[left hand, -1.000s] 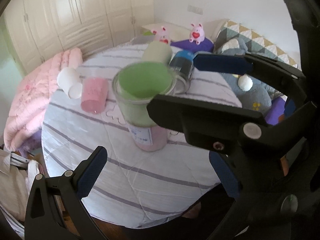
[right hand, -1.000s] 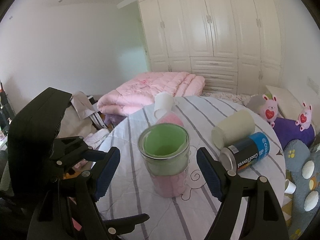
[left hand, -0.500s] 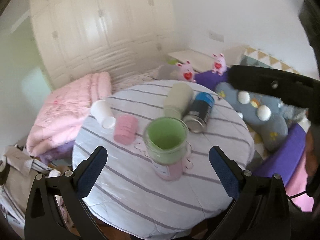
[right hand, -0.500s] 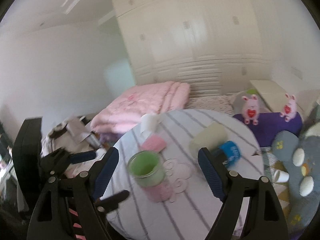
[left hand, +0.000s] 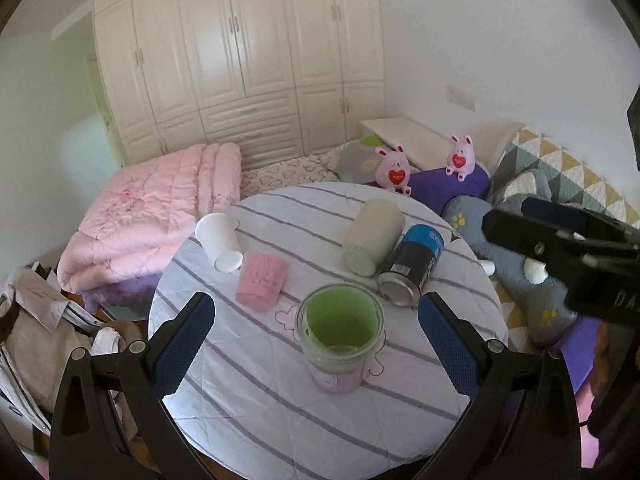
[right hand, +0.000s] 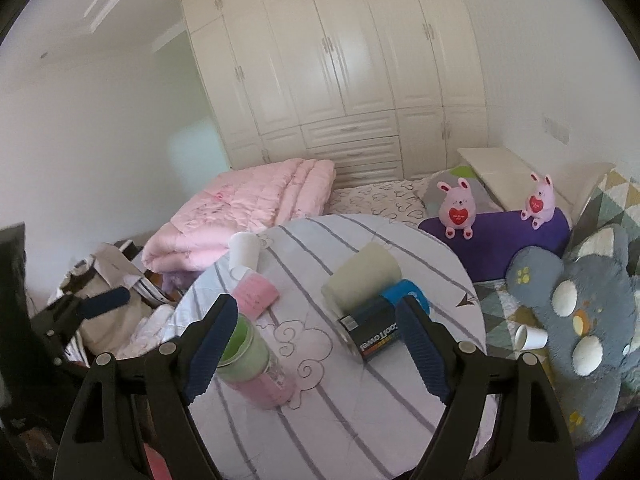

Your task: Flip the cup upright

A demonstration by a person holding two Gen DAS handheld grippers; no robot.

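A glass cup with a green and pink inside stands upright on the round striped table, mouth up. It also shows in the right wrist view, just behind the left finger. My left gripper is open and empty, raised above and back from the cup. My right gripper is open and empty, also back from the table; its body shows at the right edge of the left wrist view.
On the table lie a white paper cup, a pink cup, a cream cylinder and a blue-black can. Around it are a pink quilt, plush toys and cushions.
Both grippers have pulled up and back from the cup, which stays upright on the table. The right gripper no longer crosses in front of the left wrist view.
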